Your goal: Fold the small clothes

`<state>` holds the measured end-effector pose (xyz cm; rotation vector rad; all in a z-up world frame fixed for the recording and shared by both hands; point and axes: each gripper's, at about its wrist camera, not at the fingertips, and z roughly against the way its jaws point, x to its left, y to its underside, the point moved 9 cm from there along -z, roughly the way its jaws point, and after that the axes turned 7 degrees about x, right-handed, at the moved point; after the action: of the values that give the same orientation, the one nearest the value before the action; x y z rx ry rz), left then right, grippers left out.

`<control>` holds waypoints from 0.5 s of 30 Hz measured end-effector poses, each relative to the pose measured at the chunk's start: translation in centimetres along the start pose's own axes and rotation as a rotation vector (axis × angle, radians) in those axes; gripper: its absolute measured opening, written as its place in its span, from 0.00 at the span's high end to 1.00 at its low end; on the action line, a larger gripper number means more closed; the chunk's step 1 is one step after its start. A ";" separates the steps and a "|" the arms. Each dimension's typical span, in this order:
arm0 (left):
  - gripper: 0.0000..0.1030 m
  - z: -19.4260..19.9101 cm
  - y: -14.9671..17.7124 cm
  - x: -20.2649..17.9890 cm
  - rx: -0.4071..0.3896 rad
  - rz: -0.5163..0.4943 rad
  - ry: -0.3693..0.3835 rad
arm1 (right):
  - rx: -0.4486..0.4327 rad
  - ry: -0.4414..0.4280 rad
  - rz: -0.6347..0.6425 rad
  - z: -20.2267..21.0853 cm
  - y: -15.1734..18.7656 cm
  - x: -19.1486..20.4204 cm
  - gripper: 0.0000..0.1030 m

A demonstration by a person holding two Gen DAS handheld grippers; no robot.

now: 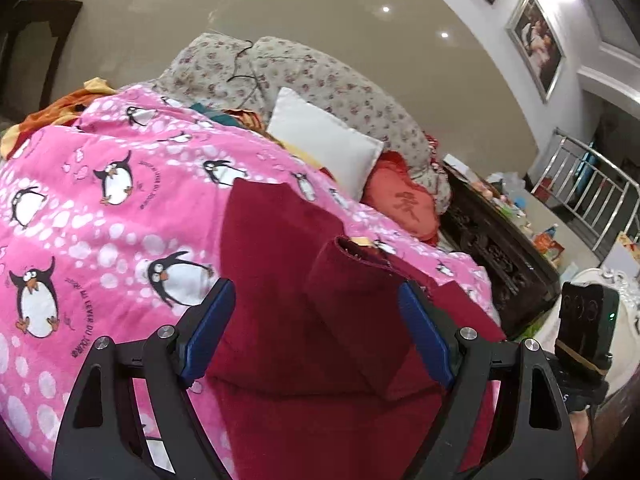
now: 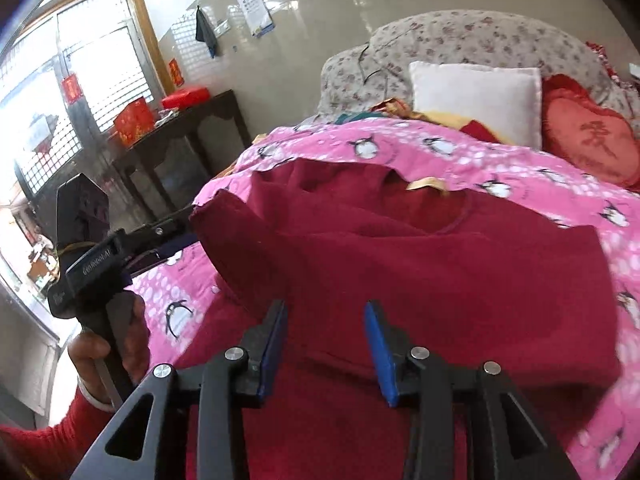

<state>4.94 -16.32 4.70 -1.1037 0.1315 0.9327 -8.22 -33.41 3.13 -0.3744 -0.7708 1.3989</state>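
A dark red sweater (image 1: 304, 280) (image 2: 420, 264) lies spread on a pink penguin quilt (image 1: 100, 208) (image 2: 520, 176). Its neckline with a yellow tag (image 2: 426, 186) faces the pillows. One sleeve (image 2: 236, 232) is folded across the body. My left gripper (image 1: 316, 292) hovers over the sweater, jaws wide open, with a folded sleeve end (image 1: 360, 280) lying between the fingers, untouched. My right gripper (image 2: 325, 308) stands partly open just above the sweater's lower body; its pads grip nothing. A hand (image 2: 100, 352) in a red sleeve holds the left gripper's handle.
A white pillow (image 1: 324, 140) (image 2: 476, 100), a red heart cushion (image 2: 592, 136) and floral bedding (image 2: 460, 40) lie at the bed's head. A dark side table (image 2: 188, 152) with red boxes stands left of the bed. A carved dark cabinet (image 1: 492, 256) stands at the right.
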 end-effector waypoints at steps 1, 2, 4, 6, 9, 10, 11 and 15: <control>0.19 0.2 -0.1 -0.1 -0.001 0.010 0.028 | -0.009 0.006 -0.008 1.0 0.4 -0.2 0.62; 0.19 0.5 -0.3 -0.4 -0.006 0.025 0.072 | -0.015 0.012 -0.025 1.6 0.7 -0.5 0.61; 0.14 1.0 -0.7 -0.7 -0.016 0.048 0.142 | -0.013 0.017 -0.059 2.3 1.2 -1.7 0.61; 0.09 0.7 -0.6 -0.8 0.007 0.049 0.142 | -0.005 0.012 -0.078 2.4 1.8 -2.5 0.61; 0.09 -1.1 0.4 -0.7 0.092 0.061 0.141 | 0.012 0.007 -0.087 1.9 2.4 -2.6 0.61; 0.09 -1.7 0.8 -0.5 0.122 0.069 0.128 | 0.015 -0.001 -0.090 1.7 2.4 -2.5 0.61; 0.09 -2.3 1.2 -0.1 0.146 0.081 0.102 | 0.014 -0.013 -0.093 1.6 2.4 -2.3 0.61; 0.09 -1.8 1.4 1.2 0.150 0.139 0.044 | 0.010 -0.035 -0.073 1.7 2.4 -1.5 0.61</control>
<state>5.29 -16.84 2.20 -0.9854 0.3126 1.0060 -11.09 -34.81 2.40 -0.3122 -0.7982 1.3429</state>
